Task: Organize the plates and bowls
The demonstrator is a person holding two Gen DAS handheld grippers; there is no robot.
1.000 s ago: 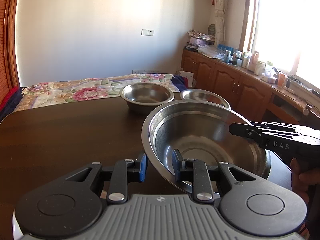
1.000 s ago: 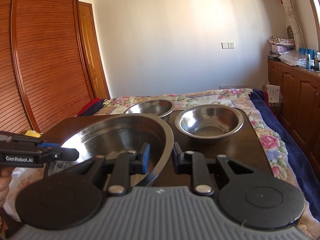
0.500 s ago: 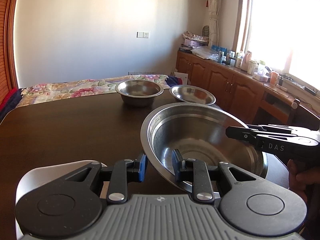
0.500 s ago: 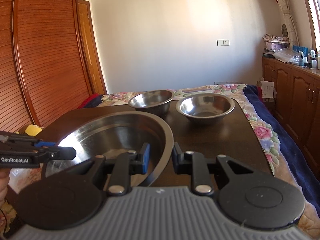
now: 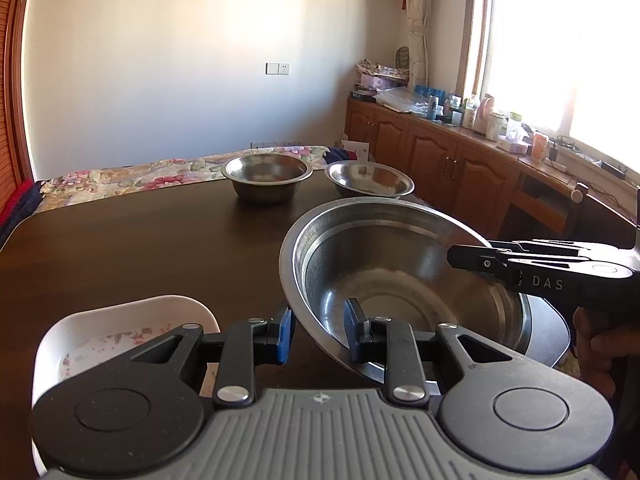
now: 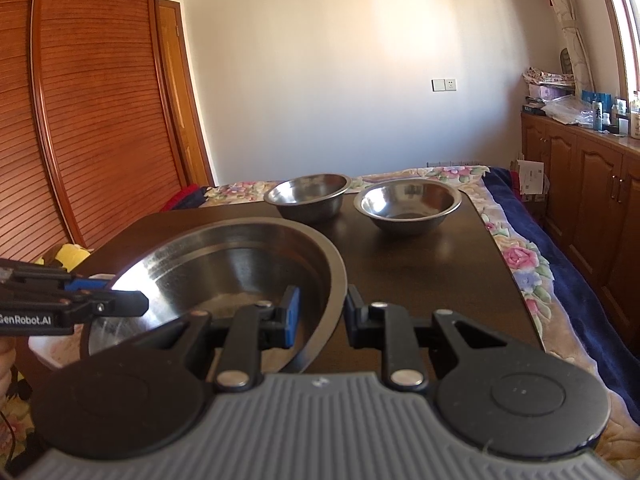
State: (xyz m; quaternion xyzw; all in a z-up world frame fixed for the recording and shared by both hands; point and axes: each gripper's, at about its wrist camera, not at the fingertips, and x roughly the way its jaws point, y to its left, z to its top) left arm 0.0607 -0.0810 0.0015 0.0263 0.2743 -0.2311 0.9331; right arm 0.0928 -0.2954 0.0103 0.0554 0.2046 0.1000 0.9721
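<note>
Gripping big steel bowl [image 5: 400, 272] rim, both hand-held grippers [image 5: 318, 330] [image 6: 320, 316]; table [image 5: 140, 248] beyond open.

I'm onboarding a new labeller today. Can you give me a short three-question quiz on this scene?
1. True or false: both grippers clamp the rim of the large steel basin.
2. How many smaller steel bowls stand at the far end of the table?
3. Which dish lies beside the left gripper: A) white floral dish, B) glass jug, C) wooden tray?

Key: 1 true, the right gripper too; 2 two, and; 3 A.
</note>
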